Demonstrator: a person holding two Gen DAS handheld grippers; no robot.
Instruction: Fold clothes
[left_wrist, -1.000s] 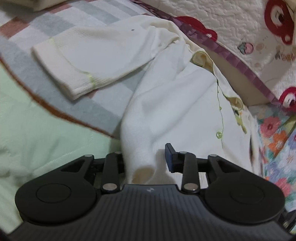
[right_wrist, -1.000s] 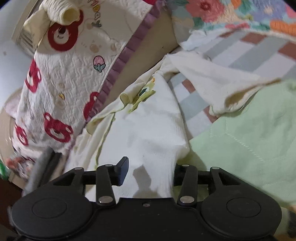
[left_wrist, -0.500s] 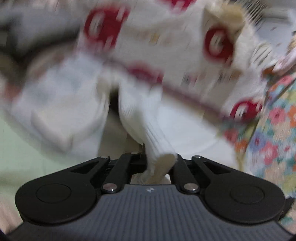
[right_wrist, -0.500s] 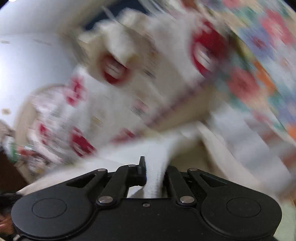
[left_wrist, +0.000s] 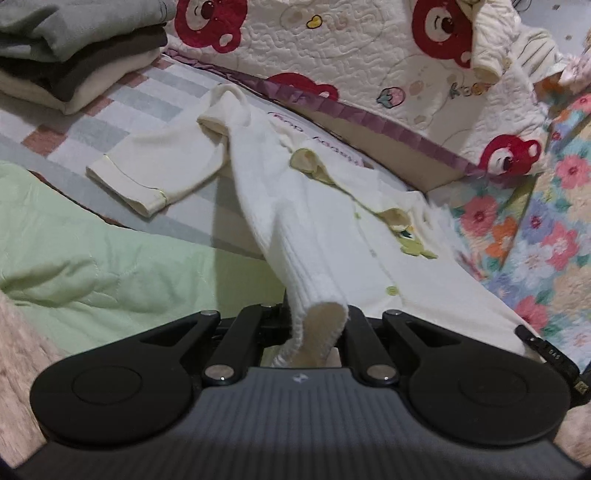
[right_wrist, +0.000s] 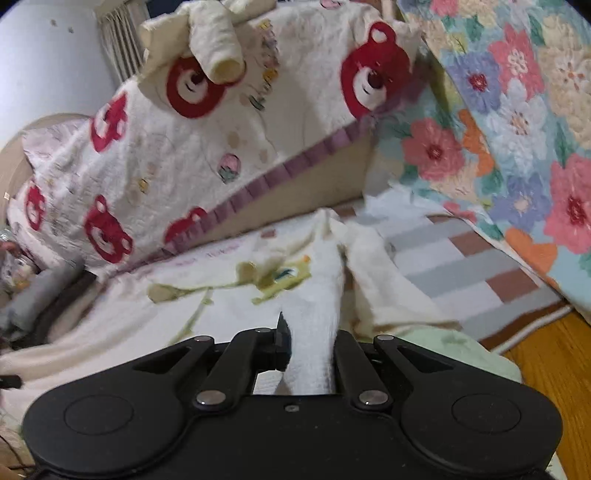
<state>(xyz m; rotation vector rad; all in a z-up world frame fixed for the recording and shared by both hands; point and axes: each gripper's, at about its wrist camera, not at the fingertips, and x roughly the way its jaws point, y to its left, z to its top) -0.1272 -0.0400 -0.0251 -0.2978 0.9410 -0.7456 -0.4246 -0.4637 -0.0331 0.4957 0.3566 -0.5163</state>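
Since a second ago, both grippers are seen pulled back and raised, and the cream garment (left_wrist: 332, 206) is drawn out long across the striped blanket (left_wrist: 155, 99). Its body is stretched between the bear quilt (left_wrist: 388, 66) at the far edge and the green quilt (left_wrist: 92, 251) at the near one, one sleeve (left_wrist: 147, 173) lying flat to the left. The left gripper (left_wrist: 314, 325) is clenched on a ribbed cuff, the right gripper (right_wrist: 310, 350) on a bunched hem. Spreading or folding over is judged in hand; which cannot be told. Folded clothes (left_wrist: 74, 55) crowd the far-left corner; room is left toward the green quilt.
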